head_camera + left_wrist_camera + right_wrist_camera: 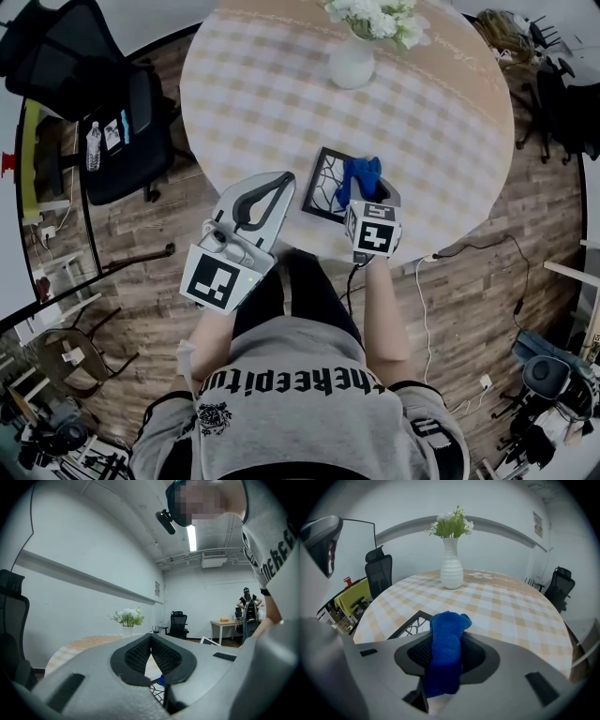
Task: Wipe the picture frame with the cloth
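Right gripper view, right tool pinching fuzzy blue cloth

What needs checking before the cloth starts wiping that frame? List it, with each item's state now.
1. Blue terry cloth clamped in the right gripper jaws: ok.
2. Black picture frame lying flat on the checked round table: ok, though near its edge.
3. Cloth over the frame: ok in the head view; touching it: cannot tell.
4. Left gripper steadying the frame: not ok; jaws shut, empty, beside it.
5. White ribbed vase of flowers out of the wiping path: ok, on the table's far side.
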